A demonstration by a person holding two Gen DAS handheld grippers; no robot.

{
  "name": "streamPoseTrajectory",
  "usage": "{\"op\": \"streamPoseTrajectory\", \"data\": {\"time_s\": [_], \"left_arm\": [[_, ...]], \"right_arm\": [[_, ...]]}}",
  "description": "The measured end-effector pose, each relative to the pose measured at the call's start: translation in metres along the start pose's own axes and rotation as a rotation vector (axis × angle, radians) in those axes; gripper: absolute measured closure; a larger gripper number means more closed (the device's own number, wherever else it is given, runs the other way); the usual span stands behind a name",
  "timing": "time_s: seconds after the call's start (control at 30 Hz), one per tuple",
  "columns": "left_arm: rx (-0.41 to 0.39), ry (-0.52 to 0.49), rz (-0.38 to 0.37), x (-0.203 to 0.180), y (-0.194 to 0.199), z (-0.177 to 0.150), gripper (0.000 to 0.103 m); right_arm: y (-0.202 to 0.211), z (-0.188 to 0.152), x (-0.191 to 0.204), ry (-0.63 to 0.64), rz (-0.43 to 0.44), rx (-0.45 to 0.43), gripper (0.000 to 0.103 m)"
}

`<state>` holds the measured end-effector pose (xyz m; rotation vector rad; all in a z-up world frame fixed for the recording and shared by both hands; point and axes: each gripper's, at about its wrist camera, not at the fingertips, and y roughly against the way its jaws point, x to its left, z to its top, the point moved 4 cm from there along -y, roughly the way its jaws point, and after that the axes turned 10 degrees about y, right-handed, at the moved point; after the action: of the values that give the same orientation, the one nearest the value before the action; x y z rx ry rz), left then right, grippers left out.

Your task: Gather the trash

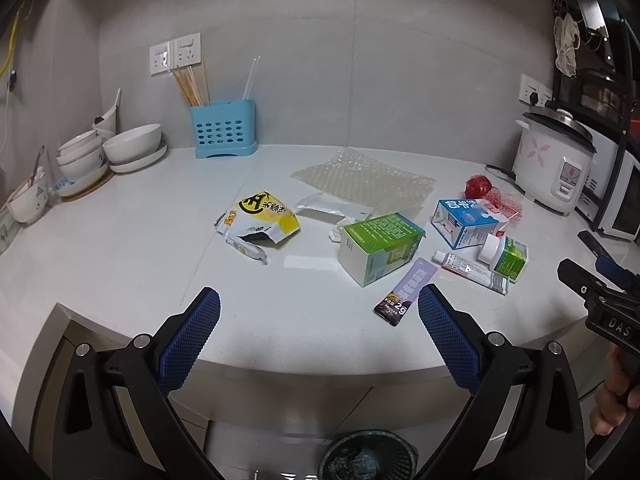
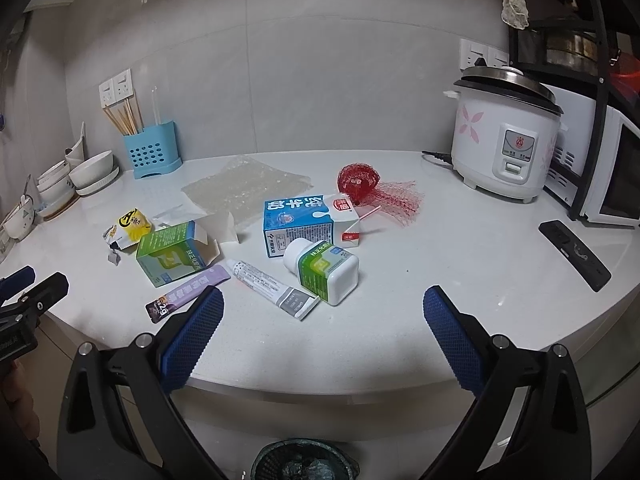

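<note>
Trash lies spread over the white counter (image 1: 140, 248): a yellow snack bag (image 1: 260, 216), a green box (image 1: 380, 248), a blue milk carton (image 2: 298, 220), a white pill bottle (image 2: 326, 266), a tube (image 2: 274, 288), a purple sachet (image 1: 406, 292), red netting (image 2: 376, 192) and bubble wrap (image 1: 364, 180). A dark mesh bin (image 2: 304, 462) stands on the floor below the counter edge. My left gripper (image 1: 320, 336) hovers open at the counter's front edge, with the sachet by its right finger. My right gripper (image 2: 324, 336) is open too, just short of the tube and bottle.
Stacked bowls (image 1: 96, 152) and a blue chopstick holder (image 1: 224, 128) stand at the back left. A rice cooker (image 2: 504, 140) and a microwave (image 2: 616, 176) are at the right, with a black remote (image 2: 574, 254) in front of them.
</note>
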<state>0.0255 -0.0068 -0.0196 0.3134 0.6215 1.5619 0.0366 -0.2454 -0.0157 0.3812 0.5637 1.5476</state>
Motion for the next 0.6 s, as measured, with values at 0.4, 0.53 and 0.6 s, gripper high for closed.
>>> {"op": "streamPoseTrajectory", "data": {"time_s": [0.4,0.53,0.6], "left_arm": [[0.006,-0.003,-0.007,-0.0055,0.0064,-0.0005,0.006],[0.02,0.007,-0.018,-0.0051,0.0047,0.0,0.006],[0.026,0.01,-0.023,-0.0048,0.0046,-0.0005,0.006]], "right_arm": [[0.002,-0.0023,-0.0033,-0.004,0.006,0.01,0.007],[0.0026,-0.0025,-0.0038,-0.005,0.009,0.009,0.007],[0.0031,-0.0025,-0.0043,-0.005,0.009,0.009,0.007]]}}
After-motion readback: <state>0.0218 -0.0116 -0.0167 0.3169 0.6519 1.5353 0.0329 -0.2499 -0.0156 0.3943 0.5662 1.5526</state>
